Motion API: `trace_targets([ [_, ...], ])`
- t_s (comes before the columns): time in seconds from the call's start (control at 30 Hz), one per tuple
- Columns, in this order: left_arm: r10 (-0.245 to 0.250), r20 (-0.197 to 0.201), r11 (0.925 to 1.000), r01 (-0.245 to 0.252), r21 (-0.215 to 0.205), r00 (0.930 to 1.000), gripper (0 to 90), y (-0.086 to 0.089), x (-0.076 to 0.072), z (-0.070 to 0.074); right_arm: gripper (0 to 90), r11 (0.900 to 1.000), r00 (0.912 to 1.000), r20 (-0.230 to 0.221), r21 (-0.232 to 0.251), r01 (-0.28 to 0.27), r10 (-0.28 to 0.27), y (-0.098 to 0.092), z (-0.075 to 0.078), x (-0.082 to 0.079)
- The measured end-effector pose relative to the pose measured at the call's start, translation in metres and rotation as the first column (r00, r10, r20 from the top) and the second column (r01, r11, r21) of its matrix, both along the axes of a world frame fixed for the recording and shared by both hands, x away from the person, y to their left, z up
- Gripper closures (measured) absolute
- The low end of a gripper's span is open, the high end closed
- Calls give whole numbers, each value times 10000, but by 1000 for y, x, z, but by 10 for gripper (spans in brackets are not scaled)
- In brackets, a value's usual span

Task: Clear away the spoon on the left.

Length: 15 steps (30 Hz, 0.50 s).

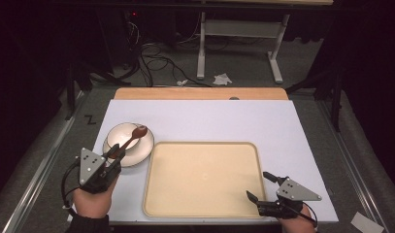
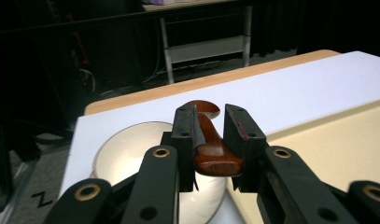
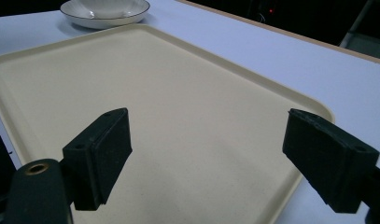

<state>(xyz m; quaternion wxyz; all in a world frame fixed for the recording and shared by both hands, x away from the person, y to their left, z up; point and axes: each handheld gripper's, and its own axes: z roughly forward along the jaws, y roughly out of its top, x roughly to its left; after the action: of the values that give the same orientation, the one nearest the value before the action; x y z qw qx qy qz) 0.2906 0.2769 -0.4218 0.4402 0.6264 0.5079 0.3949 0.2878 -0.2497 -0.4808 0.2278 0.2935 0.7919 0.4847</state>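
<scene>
Wooden spoon (image 1: 130, 139): handle end clamped between your left gripper (image 1: 113, 154) fingers, scoop end over the white bowl (image 1: 137, 150), which sits on the desk (image 1: 282, 126) just left of the beige tray (image 1: 205, 179). Looks like the lift-out step; next move probably calls for raising the spoon clear of the bowl rim and carrying it right over the tray without tipping the bowl. Right gripper (image 1: 263, 187) hovers at the tray's near right corner, fingers spread wide, holding nothing. The left gripper view confirms the grip on the handle (image 2: 215, 156); the high view gives the layout; the right gripper view shows the tray surface (image 3: 178, 93) bare.
</scene>
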Motion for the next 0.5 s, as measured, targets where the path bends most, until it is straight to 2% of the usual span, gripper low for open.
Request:
trace_targets([
  [0.2,-507,188,9987,507,19,9985,749,-12,-6,6,168,10000,10000,9,-18,-14,14,0,0,0],
  [0.37,-905,198,9959,904,49,9957,749,-23,-8,7,168,10000,10000,40,1,-17,17,0,0,0],
  [0.5,-1399,120,9902,1398,71,9901,749,-38,-9,6,168,10000,10000,48,-4,-29,30,0,0,0],
])
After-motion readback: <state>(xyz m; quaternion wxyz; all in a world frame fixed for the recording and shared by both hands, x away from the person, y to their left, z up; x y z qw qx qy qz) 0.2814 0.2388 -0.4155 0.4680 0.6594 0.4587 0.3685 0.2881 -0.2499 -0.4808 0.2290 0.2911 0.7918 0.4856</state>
